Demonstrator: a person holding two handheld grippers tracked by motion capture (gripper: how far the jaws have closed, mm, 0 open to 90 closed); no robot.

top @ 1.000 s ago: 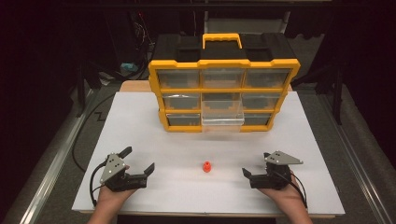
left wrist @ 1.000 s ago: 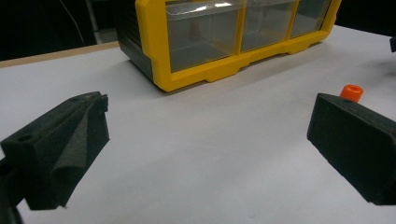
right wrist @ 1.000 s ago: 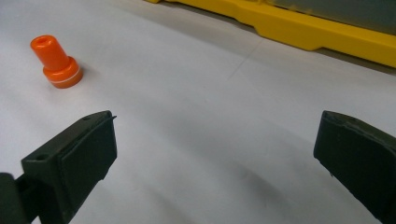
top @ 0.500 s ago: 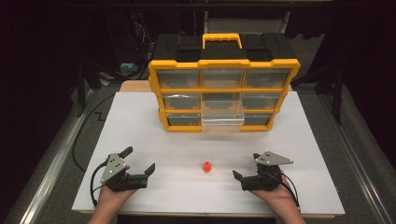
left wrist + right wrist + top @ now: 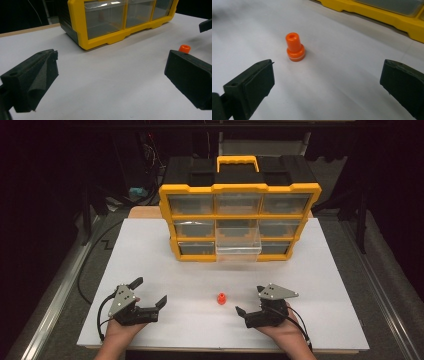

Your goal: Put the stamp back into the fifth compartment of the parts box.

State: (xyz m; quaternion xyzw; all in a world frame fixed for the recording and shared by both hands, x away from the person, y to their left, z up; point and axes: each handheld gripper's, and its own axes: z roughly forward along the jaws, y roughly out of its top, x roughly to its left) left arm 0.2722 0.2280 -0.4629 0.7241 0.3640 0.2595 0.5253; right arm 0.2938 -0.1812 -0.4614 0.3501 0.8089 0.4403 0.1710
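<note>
The left claw (image 5: pixel 110 82) gapes wide over the white table (image 5: pixel 112 75), yellow organizer (image 5: pixel 110 37) ahead.

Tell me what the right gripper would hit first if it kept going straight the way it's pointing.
Most likely the small orange peg: it stands upright on the white table just ahead of the open right gripper, slightly left of centre.

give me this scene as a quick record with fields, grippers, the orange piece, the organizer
left gripper: open, holds nothing, on the white board near its front left
right gripper: open, holds nothing, jaws aimed at the orange piece
orange piece: upright on the white board, apart from both grippers, hole in its top
organizer: yellow and black, clear drawers, at the back of the board
open drawer: bottom middle, pulled out
likely next move: right gripper closes on the orange piece
</note>
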